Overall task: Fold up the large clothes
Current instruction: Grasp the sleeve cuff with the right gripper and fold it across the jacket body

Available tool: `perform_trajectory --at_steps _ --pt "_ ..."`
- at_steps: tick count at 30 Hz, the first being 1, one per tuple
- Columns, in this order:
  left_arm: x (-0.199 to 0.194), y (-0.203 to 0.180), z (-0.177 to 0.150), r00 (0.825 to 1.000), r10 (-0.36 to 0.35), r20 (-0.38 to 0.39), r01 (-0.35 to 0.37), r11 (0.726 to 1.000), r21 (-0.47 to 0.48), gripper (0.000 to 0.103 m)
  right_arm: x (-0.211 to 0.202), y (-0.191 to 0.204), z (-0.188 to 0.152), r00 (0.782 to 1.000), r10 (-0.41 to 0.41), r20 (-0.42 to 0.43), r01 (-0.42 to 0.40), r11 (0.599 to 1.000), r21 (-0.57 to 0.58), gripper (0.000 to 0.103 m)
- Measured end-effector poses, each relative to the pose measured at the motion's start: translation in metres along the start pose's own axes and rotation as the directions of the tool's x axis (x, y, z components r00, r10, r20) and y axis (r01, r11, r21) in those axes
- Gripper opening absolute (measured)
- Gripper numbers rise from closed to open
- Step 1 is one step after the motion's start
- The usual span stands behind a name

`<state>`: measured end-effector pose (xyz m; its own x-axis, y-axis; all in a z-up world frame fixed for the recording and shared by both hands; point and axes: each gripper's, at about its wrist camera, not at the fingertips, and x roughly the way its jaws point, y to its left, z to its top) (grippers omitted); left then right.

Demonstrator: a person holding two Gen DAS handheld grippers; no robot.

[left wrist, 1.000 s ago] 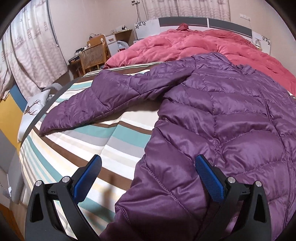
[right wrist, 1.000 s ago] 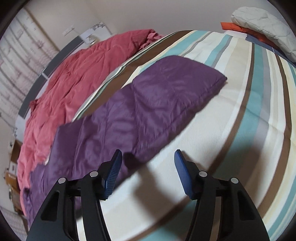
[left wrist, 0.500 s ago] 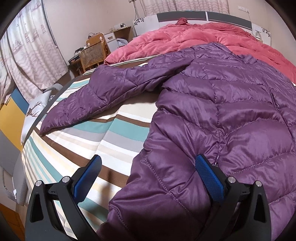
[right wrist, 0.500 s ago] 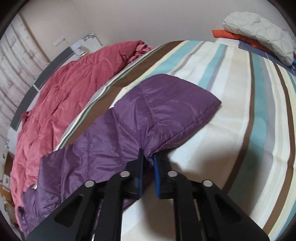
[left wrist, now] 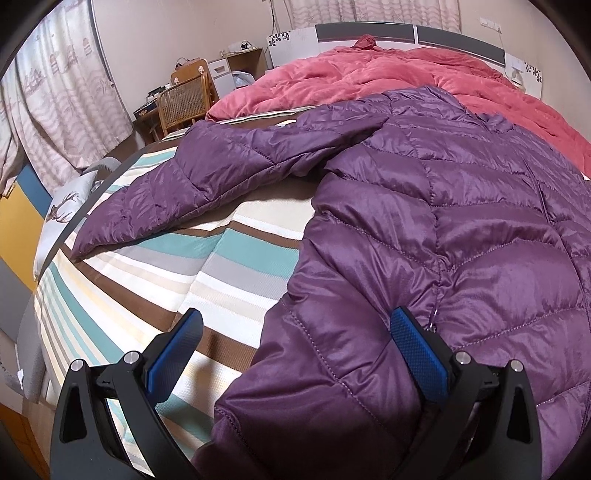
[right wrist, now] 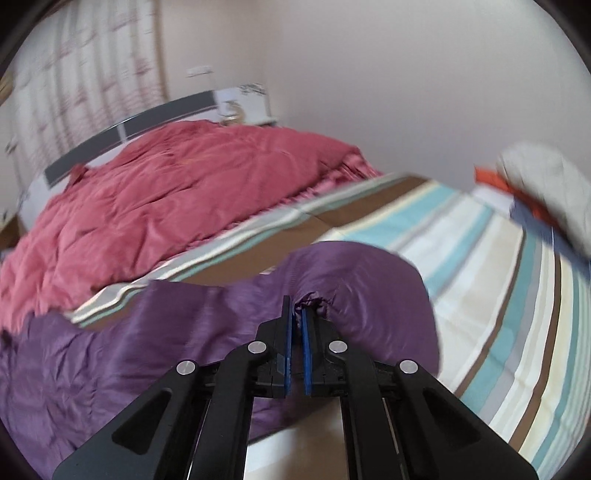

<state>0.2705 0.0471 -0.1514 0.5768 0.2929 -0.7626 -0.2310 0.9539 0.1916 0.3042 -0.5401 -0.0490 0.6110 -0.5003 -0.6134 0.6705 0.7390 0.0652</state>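
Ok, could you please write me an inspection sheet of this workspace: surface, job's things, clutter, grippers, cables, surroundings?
Surface: bed with striped sheet, bare in the part near the camera.
Job's things: purple down jacket spread flat, one sleeve stretched out sideways; the other sleeve's cuff lifted off the sheet.
Clutter: pink quilt heaped at the headboard; folded clothes pile at the bed's edge, blurred.
Grippers: left gripper open over the jacket's hem; right gripper shut on the cuff.
Cables: a wire hangs on the far wall.
Surroundings: curtains, wicker chair, desk behind it.

Purple puffer jacket (left wrist: 443, 229) flat on bed, sleeve end (right wrist: 354, 295) lifted.
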Motion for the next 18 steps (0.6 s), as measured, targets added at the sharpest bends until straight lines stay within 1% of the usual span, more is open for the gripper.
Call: perform_trajectory --at_steps 2,5,7,9,11,12,13,14,15,17,18 --pt "0.0 0.002 0.0 1.0 -0.007 -0.002 0.007 1.0 -0.005 0.101 -0.011 0.02 -0.003 0.999 0.023 0.029 -0.02 0.996 -0.081 0.005" --pt "0.001 0.003 0.0 1.0 -0.017 -0.006 0.017 1.0 -0.013 0.101 -0.027 0.052 -0.011 0.996 0.061 0.067 -0.046 0.978 -0.204 0.005" --pt "0.001 0.004 0.0 1.0 -0.022 -0.007 0.021 1.0 -0.018 0.101 -0.043 0.082 -0.022 0.989 0.108 0.098 -0.071 0.944 -0.322 0.005" --pt "0.001 0.005 -0.001 1.0 -0.027 -0.009 0.027 0.999 -0.023 0.101 -0.056 0.103 -0.032 0.983 0.148 0.113 -0.09 0.909 -0.406 0.005" --pt "0.001 0.005 -0.001 0.999 -0.032 -0.01 0.032 0.999 -0.029 0.101 -0.071 0.134 -0.047 0.973 0.199 0.121 -0.113 0.859 -0.499 0.005" --pt "0.001 0.006 -0.001 0.999 -0.035 -0.01 0.034 0.999 -0.032 0.101 -0.078 0.15 -0.056 0.968 0.221 0.118 -0.121 0.825 -0.552 0.005" --pt "0.001 0.006 -0.001 0.999 -0.037 -0.011 0.036 0.999 -0.035 0.101 -0.082 0.16 -0.063 0.965 0.234 0.117 -0.123 0.799 -0.589 0.005" --pt "0.001 0.008 -0.001 0.999 -0.038 -0.012 0.038 0.999 -0.037 0.101 -0.086 0.175 -0.074 0.961 0.253 0.113 -0.123 0.756 -0.643 0.005" --pt "0.001 0.008 -0.001 0.999 -0.039 -0.012 0.039 0.998 -0.039 0.101 -0.088 0.187 -0.082 0.959 0.262 0.109 -0.121 0.724 -0.679 0.005" --pt "0.001 0.009 -0.002 0.999 -0.041 -0.013 0.041 0.998 -0.041 0.101 -0.094 0.211 -0.107 0.955 0.285 0.084 -0.12 0.627 -0.77 0.005" --pt "0.001 0.009 -0.001 0.999 -0.043 -0.014 0.042 0.998 -0.042 0.101 -0.095 0.218 -0.115 0.954 0.288 0.08 -0.112 0.594 -0.796 0.005"
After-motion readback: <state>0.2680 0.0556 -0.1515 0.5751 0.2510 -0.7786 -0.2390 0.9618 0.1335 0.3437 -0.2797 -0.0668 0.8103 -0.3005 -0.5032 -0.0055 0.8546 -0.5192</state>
